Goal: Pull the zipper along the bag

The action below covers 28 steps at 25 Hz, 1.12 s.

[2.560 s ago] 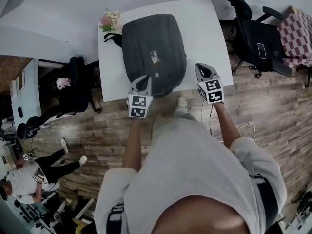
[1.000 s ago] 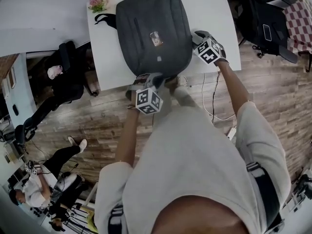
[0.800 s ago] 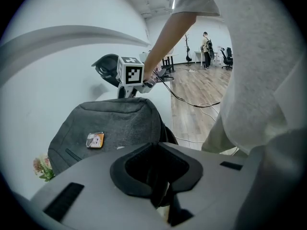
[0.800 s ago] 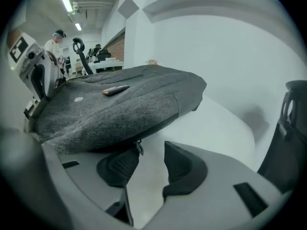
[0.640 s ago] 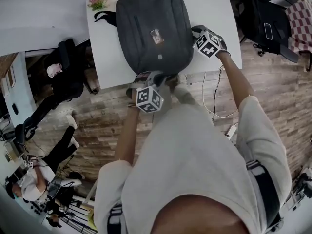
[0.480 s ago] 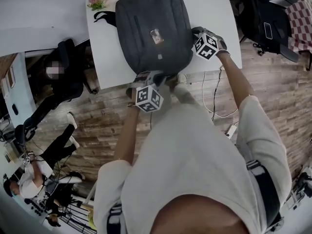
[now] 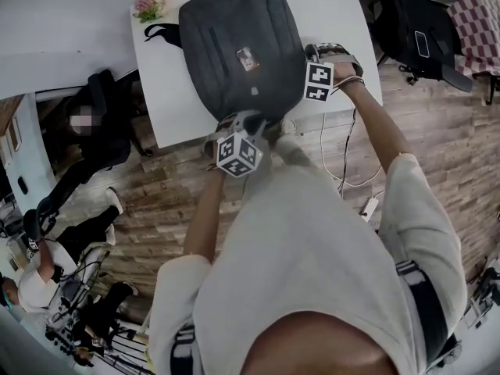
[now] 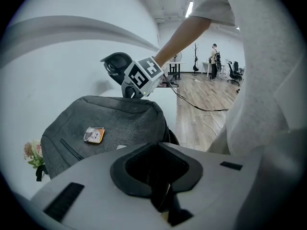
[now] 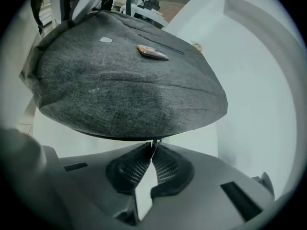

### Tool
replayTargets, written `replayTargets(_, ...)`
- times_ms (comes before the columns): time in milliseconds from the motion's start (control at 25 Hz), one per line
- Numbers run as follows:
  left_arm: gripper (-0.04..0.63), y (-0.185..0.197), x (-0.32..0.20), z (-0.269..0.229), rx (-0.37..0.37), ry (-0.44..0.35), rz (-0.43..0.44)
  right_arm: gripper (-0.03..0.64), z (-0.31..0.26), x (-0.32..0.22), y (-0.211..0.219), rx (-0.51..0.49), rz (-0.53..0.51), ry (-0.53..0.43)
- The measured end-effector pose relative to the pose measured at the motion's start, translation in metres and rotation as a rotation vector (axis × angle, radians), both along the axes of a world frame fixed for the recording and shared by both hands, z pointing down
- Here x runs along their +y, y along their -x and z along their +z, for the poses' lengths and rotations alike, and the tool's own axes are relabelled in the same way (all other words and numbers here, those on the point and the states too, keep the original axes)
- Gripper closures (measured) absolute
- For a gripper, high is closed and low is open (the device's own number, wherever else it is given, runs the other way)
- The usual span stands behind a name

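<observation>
Dark grey fabric backpack [image 7: 234, 45] lies flat on the white bench [image 7: 348, 22]. Its small metal zipper pull [image 9: 154, 143] pokes out of the seam on the side edge nearest my right hand. That pull is where things have changed. My right tongs [image 9: 153, 151] were beside the bag a second ago, and their jaws have just been closing. The ribbed pads now meet at the tips with the pull pinched between them. The wrist has rolled too: in the head view its marker cube now shows a different face.

My left tongs [image 8: 160, 195] are clenched on a dark fold at the backpack's near end, by the bench edge, and have not shifted.

I judge the setup done: one hand anchors the bag, the other has the slider, and the draw along the seam can start. The hold is only at the very tips, so a jerk could slip it off.

Pink flowers [image 7: 148, 2] lie at the bench's far corner.
</observation>
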State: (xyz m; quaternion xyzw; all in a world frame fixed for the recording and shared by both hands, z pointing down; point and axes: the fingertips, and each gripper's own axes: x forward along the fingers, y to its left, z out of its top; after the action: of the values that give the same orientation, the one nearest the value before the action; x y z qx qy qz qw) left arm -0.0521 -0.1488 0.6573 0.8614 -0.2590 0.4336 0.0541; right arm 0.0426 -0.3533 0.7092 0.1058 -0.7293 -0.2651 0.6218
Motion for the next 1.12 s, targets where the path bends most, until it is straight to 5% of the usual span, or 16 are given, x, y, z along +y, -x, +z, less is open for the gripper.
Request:
replayTargets(400, 0.538, -0.002, -0.008, -0.002, 0.041, 0.003, -0.045, 0.595, 0.004, 0.054, -0.016, -0.013, 0.123, 0.09)
replayTargets(1120, 0.538, -0.01, -0.017, 0.001, 0.087, 0.037, -0.084, 0.592, 0.006, 0.173, 0.002, -0.307, 0.803, 0.382)
